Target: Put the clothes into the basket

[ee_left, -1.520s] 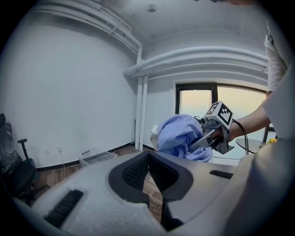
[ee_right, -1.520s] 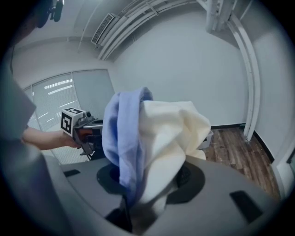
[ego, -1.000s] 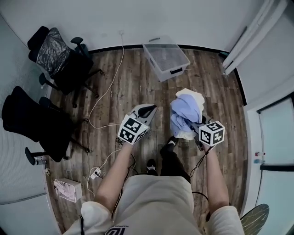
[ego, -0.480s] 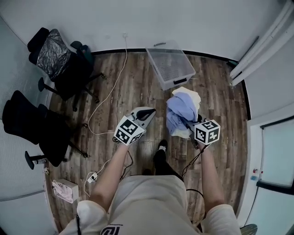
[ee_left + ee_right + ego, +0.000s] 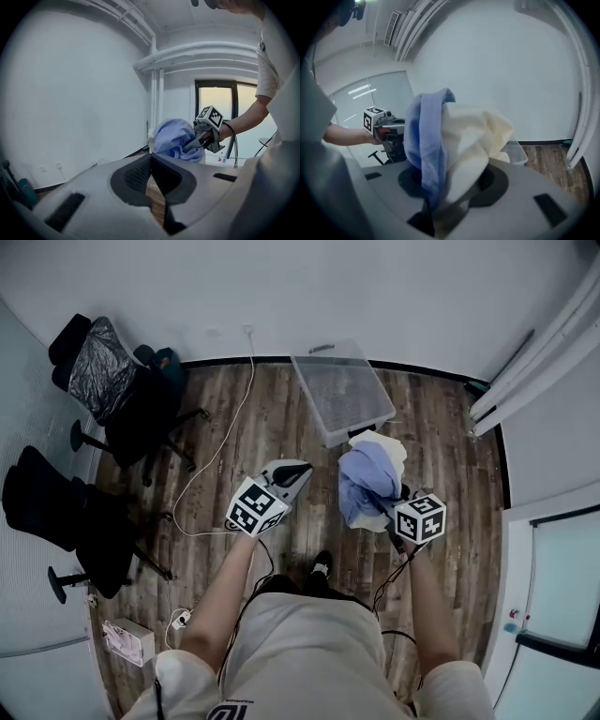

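Observation:
My right gripper [image 5: 382, 504] is shut on a bundle of clothes, a light blue garment [image 5: 364, 479] wrapped over a cream one [image 5: 382, 442], held up above the wooden floor. In the right gripper view the blue cloth [image 5: 423, 140] and cream cloth [image 5: 476, 136] hang out of the jaws and hide the fingertips. The basket, a clear plastic bin [image 5: 343, 390], stands on the floor by the far wall, just beyond the bundle; its corner [image 5: 516, 152] shows behind the cloth. My left gripper [image 5: 298, 470] is level with the bundle, left of it, shut and holding nothing [image 5: 151, 159].
Two black office chairs [image 5: 122, 381] [image 5: 56, 507] stand at the left. A white cable [image 5: 223, 432] runs from the wall across the floor to a power strip [image 5: 178, 620]. A small box [image 5: 127, 641] lies near left. A glass door panel [image 5: 553, 606] is at the right.
The person has stepped forward, so the bin is now closer to both grippers. The bundle stays gripped in the right gripper; the left gripper travels alongside.

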Motion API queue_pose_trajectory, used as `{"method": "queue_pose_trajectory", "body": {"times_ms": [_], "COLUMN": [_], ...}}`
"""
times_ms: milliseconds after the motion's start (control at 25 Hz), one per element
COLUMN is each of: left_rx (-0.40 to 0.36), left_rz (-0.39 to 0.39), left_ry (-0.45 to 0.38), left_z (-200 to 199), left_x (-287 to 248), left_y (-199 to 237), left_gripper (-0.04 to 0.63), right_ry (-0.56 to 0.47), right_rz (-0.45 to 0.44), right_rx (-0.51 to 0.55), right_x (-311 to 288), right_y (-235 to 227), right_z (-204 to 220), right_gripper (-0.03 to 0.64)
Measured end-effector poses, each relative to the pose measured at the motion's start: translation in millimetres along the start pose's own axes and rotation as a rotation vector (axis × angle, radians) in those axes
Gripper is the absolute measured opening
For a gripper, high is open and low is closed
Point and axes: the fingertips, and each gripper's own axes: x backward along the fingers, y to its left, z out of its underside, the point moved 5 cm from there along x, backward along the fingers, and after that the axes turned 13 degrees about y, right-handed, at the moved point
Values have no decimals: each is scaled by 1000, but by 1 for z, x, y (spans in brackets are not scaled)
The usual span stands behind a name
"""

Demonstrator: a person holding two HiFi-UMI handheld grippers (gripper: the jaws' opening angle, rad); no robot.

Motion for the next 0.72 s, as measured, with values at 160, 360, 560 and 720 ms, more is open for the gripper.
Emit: {"method": "queue_pose_trajectory", "body": {"times_ms": [160,360,560,720], "left_rx": [1,5,14,11], "left_rz": [-37,-44,-22,-12], "left_ry": [10,14,21,24], "left_z": [-13,-20,-20,-36], "left_x": [-14,-30,-62,-87], "left_y": [23,54,95,142], "left_gripper": [14,14,14,14], "right_ry": [3,-5,-1,-1], "right_rz": [13,25,46,60], "right_rx": [6,8,9,-7], "right_x": [-5,-23,-42,-58], "right_y": [-26,-46,-77,-113], "right_z": [-18,-44,-67,-96], "right_gripper": [176,176,176,176]}}
